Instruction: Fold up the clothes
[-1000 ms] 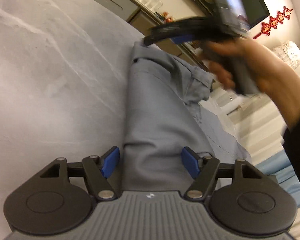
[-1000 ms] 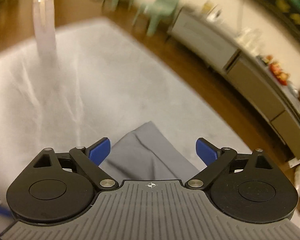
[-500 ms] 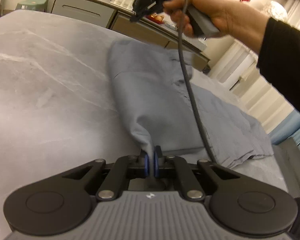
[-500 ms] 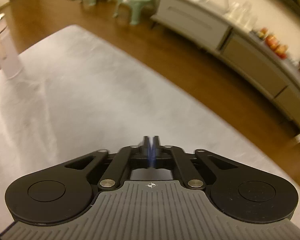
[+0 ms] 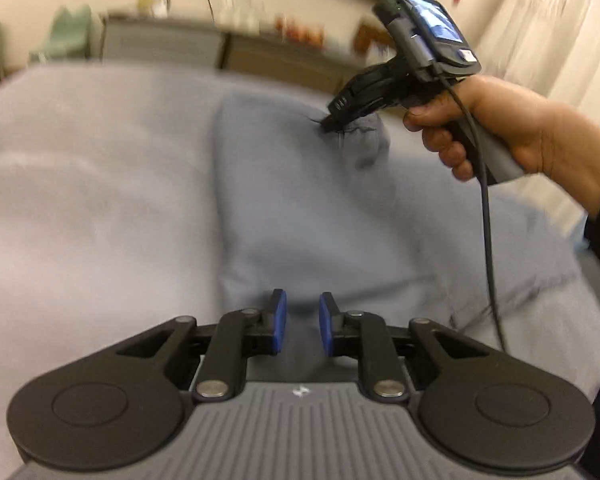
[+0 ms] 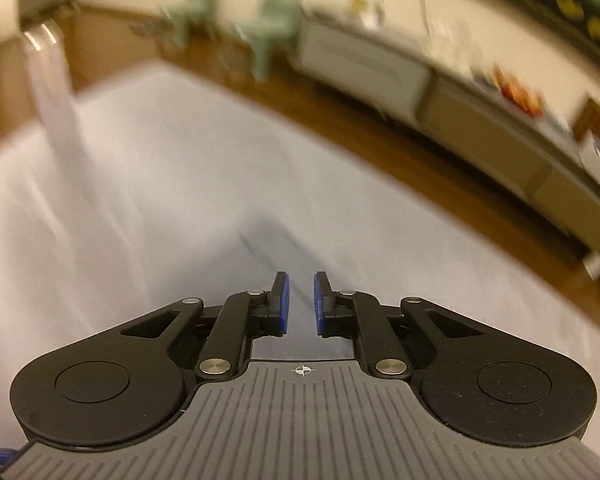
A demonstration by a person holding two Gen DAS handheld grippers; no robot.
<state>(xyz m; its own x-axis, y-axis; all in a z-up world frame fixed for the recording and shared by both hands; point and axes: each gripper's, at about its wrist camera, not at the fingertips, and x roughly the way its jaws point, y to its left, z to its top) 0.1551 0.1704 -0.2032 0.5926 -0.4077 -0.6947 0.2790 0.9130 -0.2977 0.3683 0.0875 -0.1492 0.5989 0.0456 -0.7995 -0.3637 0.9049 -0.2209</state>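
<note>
No words, numbers or brand names can be read anywhere. The small screen (image 5: 436, 24) on the right gripper (image 5: 330, 124) glows blue but blurs out, and its corner sticker (image 5: 466, 55) is illegible.

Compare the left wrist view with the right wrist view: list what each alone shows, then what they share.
Left wrist only: the left gripper, its jaws opening over the near edge of the grey garment; a hand holding the right gripper at the garment's far end, with cloth bunched at its tip; a cable.

Right wrist only: the right gripper's narrow, opening gap from behind, blurred cloth showing through it; the wooden floor; two green chairs.

Both: the garment, the pale table and the long cabinet by the wall.
</note>
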